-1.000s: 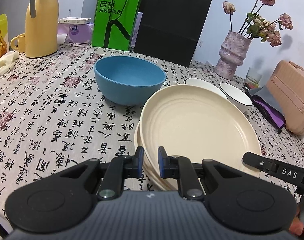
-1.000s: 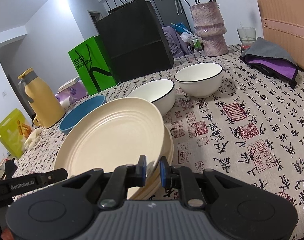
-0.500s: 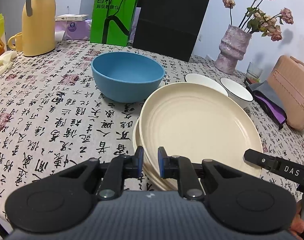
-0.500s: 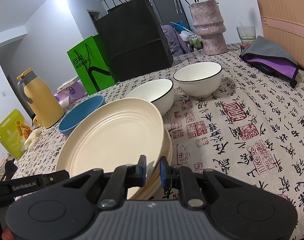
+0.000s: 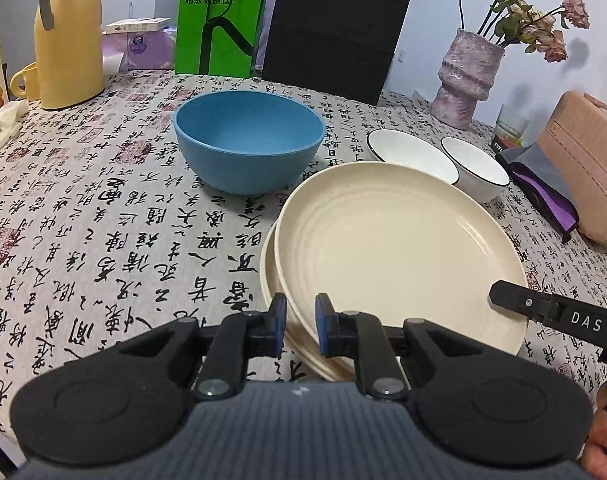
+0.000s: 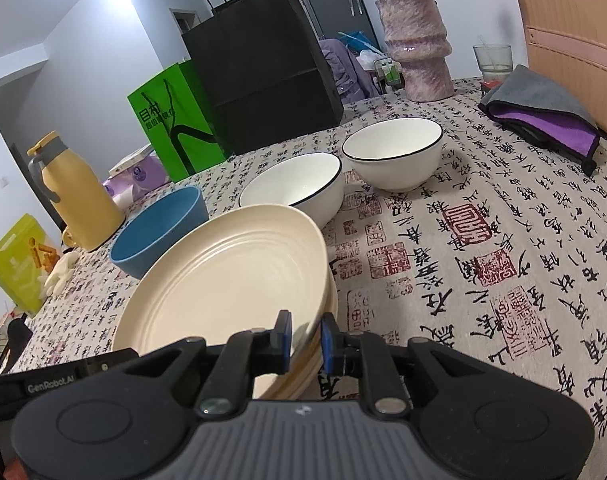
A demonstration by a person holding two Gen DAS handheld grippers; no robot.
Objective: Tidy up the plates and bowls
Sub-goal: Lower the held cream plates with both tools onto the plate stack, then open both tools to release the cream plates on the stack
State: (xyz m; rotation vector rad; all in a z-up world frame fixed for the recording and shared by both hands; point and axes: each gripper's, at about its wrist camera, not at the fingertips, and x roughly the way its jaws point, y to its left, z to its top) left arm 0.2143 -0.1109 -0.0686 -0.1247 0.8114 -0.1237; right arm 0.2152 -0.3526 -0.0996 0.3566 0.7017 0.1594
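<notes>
A cream plate (image 5: pixel 395 248) (image 6: pixel 231 276) is held tilted just over a second cream plate (image 5: pixel 269 276) (image 6: pixel 331 300) that lies on the tablecloth. My left gripper (image 5: pixel 301 324) is shut on the top plate's near-left rim. My right gripper (image 6: pixel 305 338) is shut on its opposite rim. Behind the plates stands a blue bowl (image 5: pixel 249 140) (image 6: pixel 159 232). To its right are two white bowls with black rims (image 5: pixel 411 156) (image 5: pixel 475 168), side by side and upright (image 6: pixel 295 188) (image 6: pixel 391 152).
A yellow jug (image 5: pixel 67 40) and mug (image 5: pixel 23 80) stand far left. A green bag (image 5: pixel 219 20) and black bag (image 5: pixel 335 28) line the back. A vase (image 5: pixel 467 76), glass (image 5: pixel 511 124), purple-grey cloth (image 5: pixel 543 192) and pink case (image 5: pixel 583 160) fill the right side.
The left wrist view has tipped slightly downward, so the bags at the back sit higher in frame. The top plate stays gripped by both grippers over the lower plate.
</notes>
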